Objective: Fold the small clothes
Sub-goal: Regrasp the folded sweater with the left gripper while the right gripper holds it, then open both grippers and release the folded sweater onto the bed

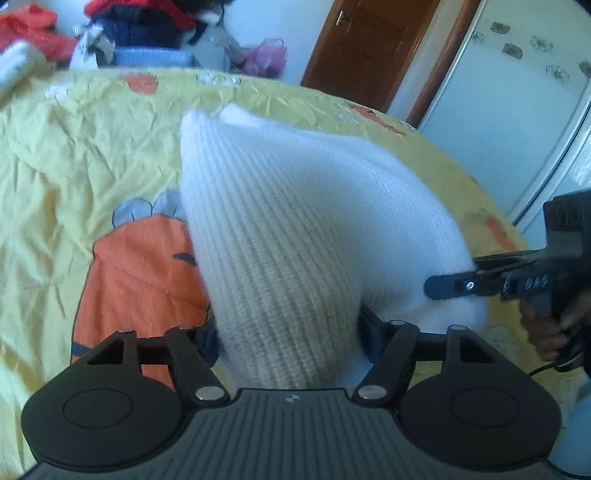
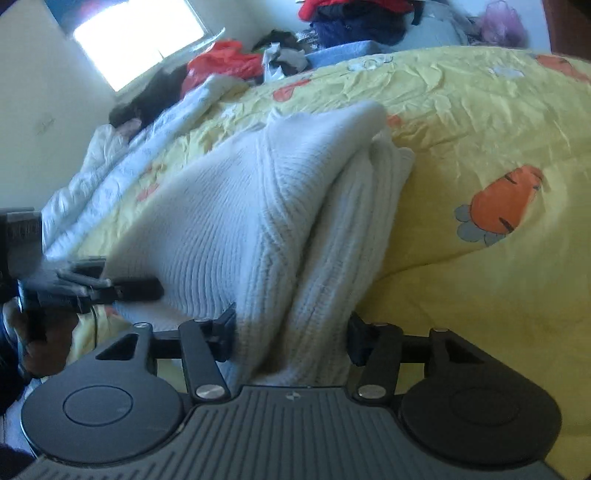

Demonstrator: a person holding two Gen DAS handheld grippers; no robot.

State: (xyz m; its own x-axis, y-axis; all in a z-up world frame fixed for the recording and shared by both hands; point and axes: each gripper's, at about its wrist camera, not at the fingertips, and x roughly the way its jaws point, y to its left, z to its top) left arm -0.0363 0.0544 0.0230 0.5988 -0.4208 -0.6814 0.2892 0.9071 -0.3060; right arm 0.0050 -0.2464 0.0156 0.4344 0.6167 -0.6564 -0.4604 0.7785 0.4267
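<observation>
A white ribbed knit garment [image 1: 277, 221] rises off the yellow bedspread [image 1: 74, 155] like a tent. In the left wrist view my left gripper [image 1: 288, 336] is shut on its near end, with bunched knit filling the gap between the fingers. My right gripper [image 1: 443, 286] comes in from the right, held by a hand, clamped on the garment's right corner. In the right wrist view the right gripper [image 2: 291, 332] is shut on a thick fold of the same garment [image 2: 240, 206]. There the left gripper [image 2: 147, 288] grips the left edge. The far end of the garment lies on the bed.
The bedspread [image 2: 480, 110] has orange carrot prints [image 2: 506, 199]. A heap of red, dark and blue clothes [image 1: 140, 29] lies along the far side, with a crumpled white sheet [image 2: 110, 177] at the left. A brown door [image 1: 365, 44] and a white wardrobe [image 1: 517, 110] stand beyond the bed.
</observation>
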